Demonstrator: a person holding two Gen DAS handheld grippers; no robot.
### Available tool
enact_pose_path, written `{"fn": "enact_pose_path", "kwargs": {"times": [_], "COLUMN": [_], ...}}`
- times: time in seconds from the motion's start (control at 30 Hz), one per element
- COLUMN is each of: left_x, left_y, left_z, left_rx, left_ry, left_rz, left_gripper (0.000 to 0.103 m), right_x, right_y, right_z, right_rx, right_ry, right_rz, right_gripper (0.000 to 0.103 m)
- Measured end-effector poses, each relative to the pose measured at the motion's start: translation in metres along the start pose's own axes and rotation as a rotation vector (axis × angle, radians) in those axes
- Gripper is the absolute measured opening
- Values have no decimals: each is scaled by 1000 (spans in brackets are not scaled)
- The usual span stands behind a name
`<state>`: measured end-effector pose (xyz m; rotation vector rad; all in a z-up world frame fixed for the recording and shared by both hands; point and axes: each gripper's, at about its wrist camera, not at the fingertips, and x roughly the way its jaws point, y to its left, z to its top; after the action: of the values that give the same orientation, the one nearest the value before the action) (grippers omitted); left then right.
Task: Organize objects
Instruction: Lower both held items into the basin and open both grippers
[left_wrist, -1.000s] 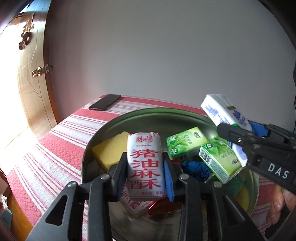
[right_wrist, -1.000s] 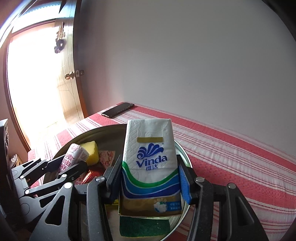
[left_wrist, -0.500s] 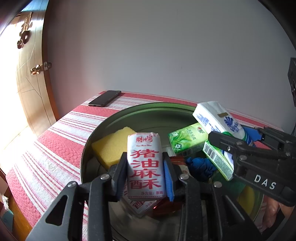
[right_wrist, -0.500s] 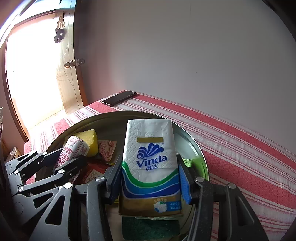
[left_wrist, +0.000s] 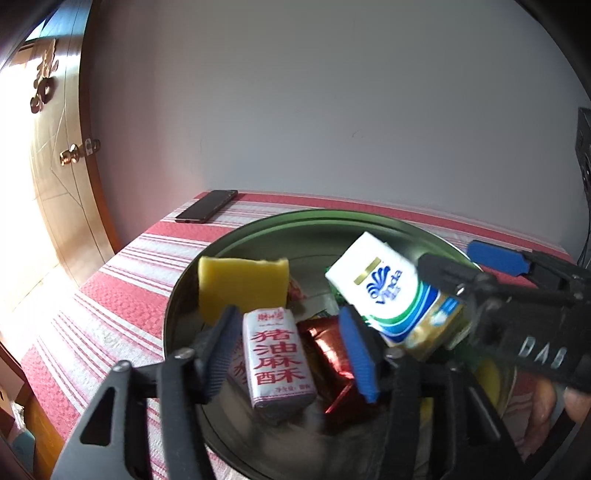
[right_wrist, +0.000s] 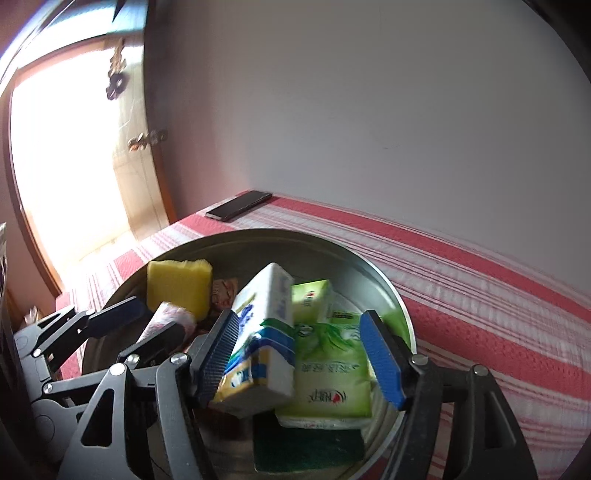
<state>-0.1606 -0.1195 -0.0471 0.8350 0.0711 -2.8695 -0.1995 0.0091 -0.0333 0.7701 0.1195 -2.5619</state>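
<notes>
A red-and-white striped cloth (left_wrist: 122, 295) covers the table beneath a round metal tray (left_wrist: 295, 225), with a dark phone (left_wrist: 207, 211) near the wall. In the tray, the left gripper (left_wrist: 291, 347) is opening around a white snack bar (left_wrist: 277, 358) beside crinkly red foil (left_wrist: 328, 354) and a yellow sponge (left_wrist: 240, 284). The right gripper (right_wrist: 299, 354) is opening too, a tilted tissue pack (right_wrist: 262, 332) loose between its jaws over green packs (right_wrist: 328, 373)

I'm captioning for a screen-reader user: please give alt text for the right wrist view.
The right gripper, jaws opening, releases a white Vinda tissue pack that tips against one jaw, over a round metal basin holding green tissue packs and a yellow sponge.
</notes>
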Motion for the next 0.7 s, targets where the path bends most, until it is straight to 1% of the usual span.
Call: {"fn": "enact_pose_path", "kwargs": {"times": [0.03,0.07,0.13,0.2,0.23,0.33,0.43,0.53,0.7], "left_x": [-3,-7,-16,-27,-32,-46,-55,-62,-64], "left_y": [0,-2,-1,1,2,10,21,33,45], "left_z": [0,-1,-1,-1,-1,0,3,6,6], "left_rx": [2,6,11,15,18,24,15,-7,-25], "left_ry": [-6,-16,-39,-65,-77,-102,-109,-119,-124], "left_rz": [-1,3,12,22,27,52,74,88,101], "left_gripper": [73,77,93,100,102,102,102,103,103], "right_x": [-5,-8,-18,-31,-38,-59,-76,-86,-90], "right_y": [-5,-9,-16,-19,-18,-12,-1,7,16], "right_z": [-1,-2,-4,-6,-7,-8,-9,-9,-10], "right_rx": [25,42,77,100,104,85,53,33,18], "right_ry": [-9,-15,-28,-47,-61,-98,-125,-146,-144], "right_rz": [-5,-10,-18,-13,-12,-11,-21,-21,-7], "right_gripper": [71,71,71,71,71,71,78,78,78]}}
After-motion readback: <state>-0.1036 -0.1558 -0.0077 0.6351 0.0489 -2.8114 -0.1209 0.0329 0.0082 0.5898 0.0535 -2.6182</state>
